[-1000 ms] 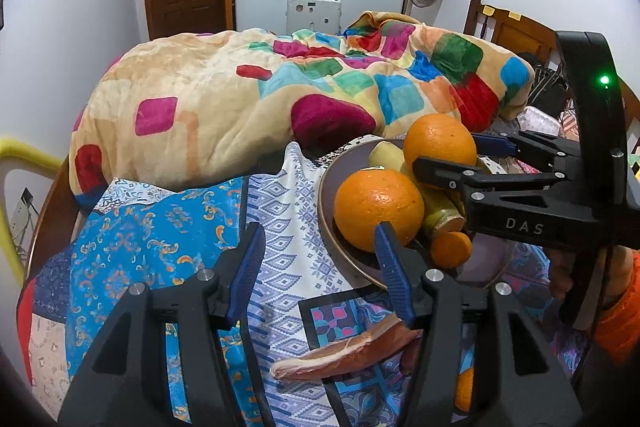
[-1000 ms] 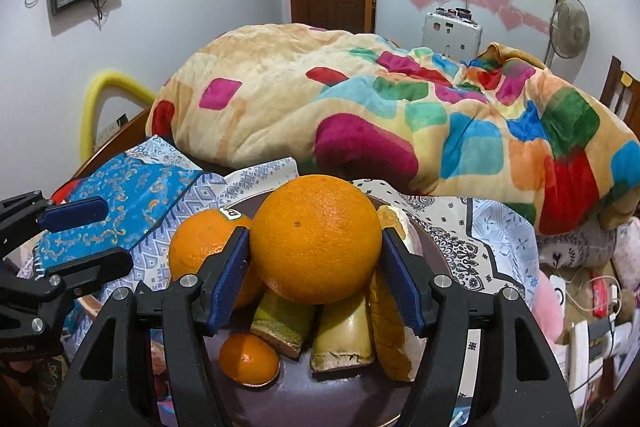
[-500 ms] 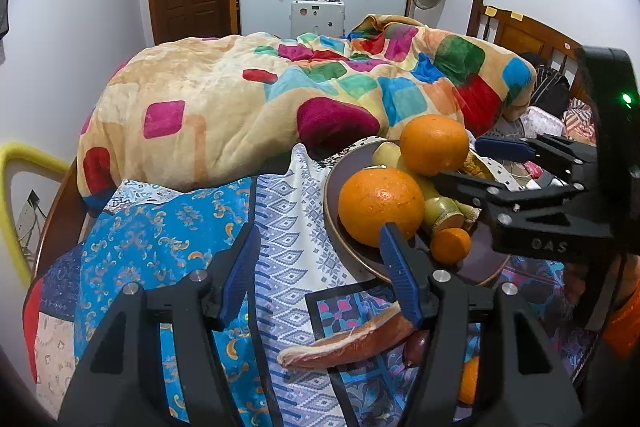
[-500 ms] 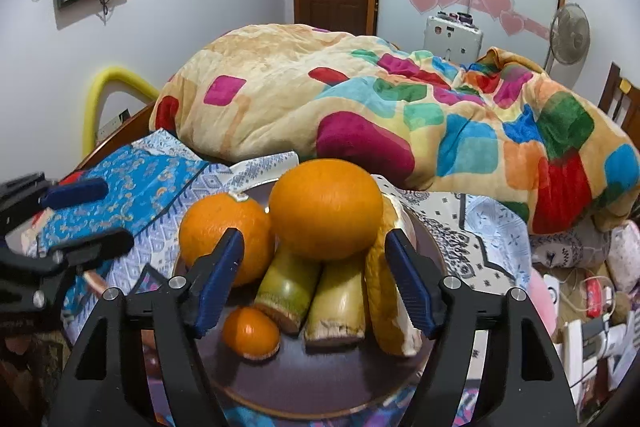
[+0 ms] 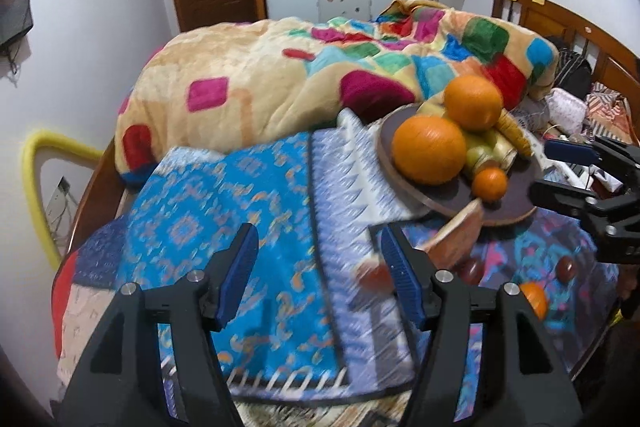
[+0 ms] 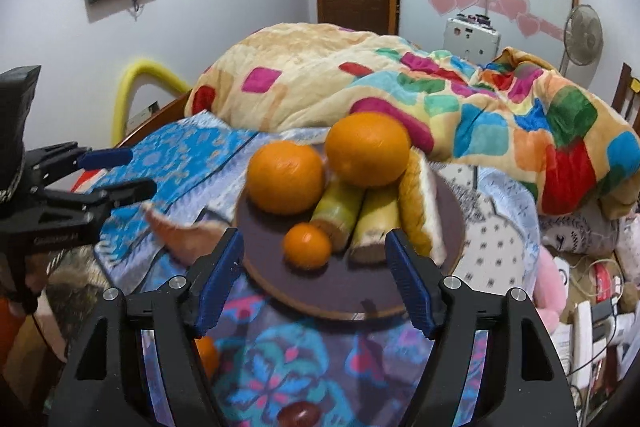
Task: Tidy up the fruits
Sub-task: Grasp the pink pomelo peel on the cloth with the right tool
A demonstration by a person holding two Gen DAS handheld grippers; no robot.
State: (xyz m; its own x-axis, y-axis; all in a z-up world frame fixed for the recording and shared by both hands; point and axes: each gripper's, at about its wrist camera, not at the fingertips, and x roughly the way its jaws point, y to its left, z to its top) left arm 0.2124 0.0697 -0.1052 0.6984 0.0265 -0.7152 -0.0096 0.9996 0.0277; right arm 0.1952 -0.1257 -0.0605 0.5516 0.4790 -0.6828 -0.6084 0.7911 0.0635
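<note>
A dark round plate [image 6: 348, 311] on the patterned cloth holds two big oranges [image 6: 285, 177] [image 6: 367, 149], a mandarin [image 6: 307, 246] and yellow-green banana pieces [image 6: 340, 215]. The larger orange rests on the bananas. My right gripper [image 6: 314, 275] is open just short of the plate's near rim, with nothing between its fingers. My left gripper [image 5: 320, 275] hovers over the blue cloth to the left of the plate [image 5: 516, 199], its jaws opening and empty. An orange-brown root-like piece [image 5: 456, 235] lies beside the plate.
A small orange [image 5: 534, 299] and dark red fruits [image 5: 474, 269] lie loose on the cloth near the plate. A colourful quilt [image 5: 280, 87] is piled behind. Cables and clutter [image 6: 592, 291] fill the right side. The left gripper [image 6: 140, 171] shows at the right wrist view's left edge.
The right gripper let go of the big orange, left it on the bananas and pulled back from the plate. The left gripper also drew back to the left, its jaws wider.
</note>
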